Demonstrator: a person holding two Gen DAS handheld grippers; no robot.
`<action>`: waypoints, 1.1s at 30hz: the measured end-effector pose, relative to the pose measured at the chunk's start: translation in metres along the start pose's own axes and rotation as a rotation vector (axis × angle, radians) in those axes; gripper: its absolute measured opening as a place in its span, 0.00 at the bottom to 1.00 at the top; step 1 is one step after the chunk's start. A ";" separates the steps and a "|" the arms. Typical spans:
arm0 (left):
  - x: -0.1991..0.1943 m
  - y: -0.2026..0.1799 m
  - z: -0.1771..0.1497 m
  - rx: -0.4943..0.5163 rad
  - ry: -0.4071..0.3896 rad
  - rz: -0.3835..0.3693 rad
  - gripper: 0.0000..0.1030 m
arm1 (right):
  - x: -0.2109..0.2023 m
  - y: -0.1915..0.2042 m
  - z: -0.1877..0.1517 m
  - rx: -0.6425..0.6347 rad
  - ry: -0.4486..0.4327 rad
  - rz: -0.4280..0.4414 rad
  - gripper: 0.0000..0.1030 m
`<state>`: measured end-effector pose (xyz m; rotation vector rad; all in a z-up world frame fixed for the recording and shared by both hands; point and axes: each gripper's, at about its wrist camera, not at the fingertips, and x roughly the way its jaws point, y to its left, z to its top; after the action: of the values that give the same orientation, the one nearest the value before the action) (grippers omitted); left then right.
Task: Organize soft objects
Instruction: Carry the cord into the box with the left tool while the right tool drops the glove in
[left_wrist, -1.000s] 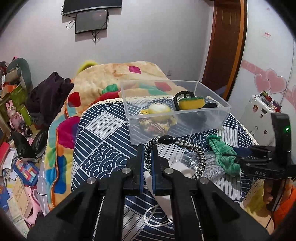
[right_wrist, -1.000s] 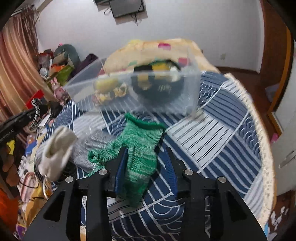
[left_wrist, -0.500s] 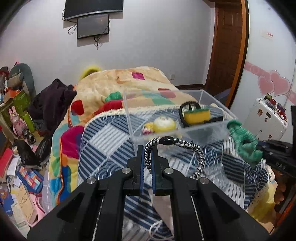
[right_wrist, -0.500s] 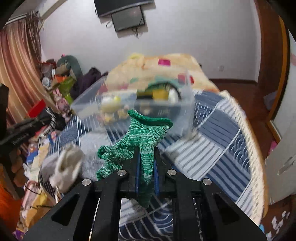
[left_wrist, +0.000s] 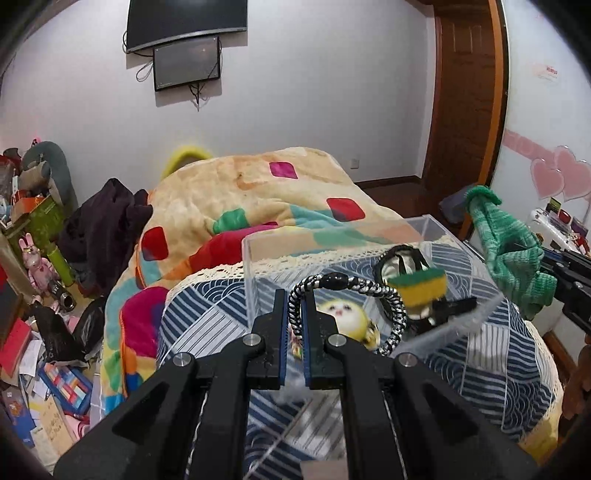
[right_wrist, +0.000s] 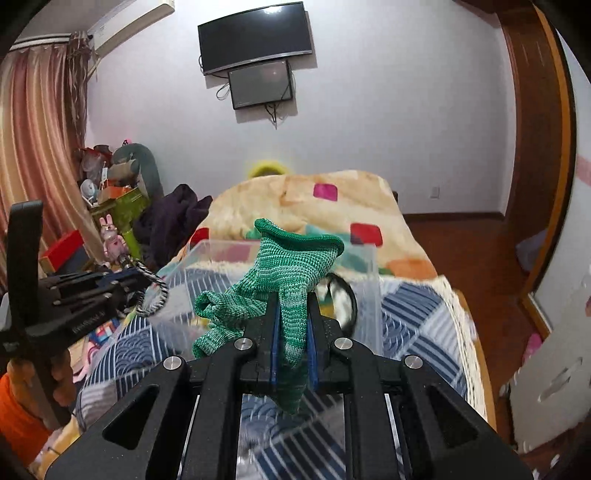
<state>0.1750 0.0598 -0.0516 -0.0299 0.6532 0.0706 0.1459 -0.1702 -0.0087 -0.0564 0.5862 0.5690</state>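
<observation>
we saw the left gripper (left_wrist: 294, 325) clamped on a black-and-white braided cord loop (left_wrist: 373, 295), its two fingers pressed together on one end while the rest of the loop arched up and to the right in the air. the right gripper (right_wrist: 291, 332) was closed tight on a green knitted glove (right_wrist: 280, 273), pinching it at the middle so the cuff stood up above the fingertips and a bunched part drooped to the left. in the left wrist view that same glove (left_wrist: 506, 251) hung at the right edge, held above the bed and just beside the clear plastic box (left_wrist: 251, 258). the box sat on the blue-and-white patterned bedspread (left_wrist: 498, 362), near a pastel blanket with coloured squares (left_wrist: 229, 192). inside the box we made out a round yellow plush toy (left_wrist: 347, 317), a yellow-and-green sponge (left_wrist: 419, 288) and a black ring-shaped item (left_wrist: 400, 258) behind the sponge. in the right wrist view the glove hid much of the box (right_wrist: 371, 295), and the left gripper (right_wrist: 146, 277) showed at the left with the cord loop (right_wrist: 157, 291) dangling from its tip, beside the box's near-left corner. both held items were off the bed; we could not tell whether either was over the box opening.
</observation>
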 end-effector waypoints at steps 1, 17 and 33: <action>0.004 0.000 0.003 -0.004 0.005 -0.003 0.05 | 0.006 0.002 0.004 -0.006 0.000 0.000 0.11; 0.081 -0.003 0.022 -0.004 0.124 0.052 0.05 | 0.085 0.012 0.009 -0.028 0.169 0.005 0.11; 0.067 -0.019 0.018 0.057 0.111 0.017 0.49 | 0.091 0.014 0.002 -0.097 0.219 -0.018 0.31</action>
<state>0.2409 0.0453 -0.0777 0.0269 0.7665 0.0665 0.2019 -0.1130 -0.0549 -0.2170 0.7697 0.5776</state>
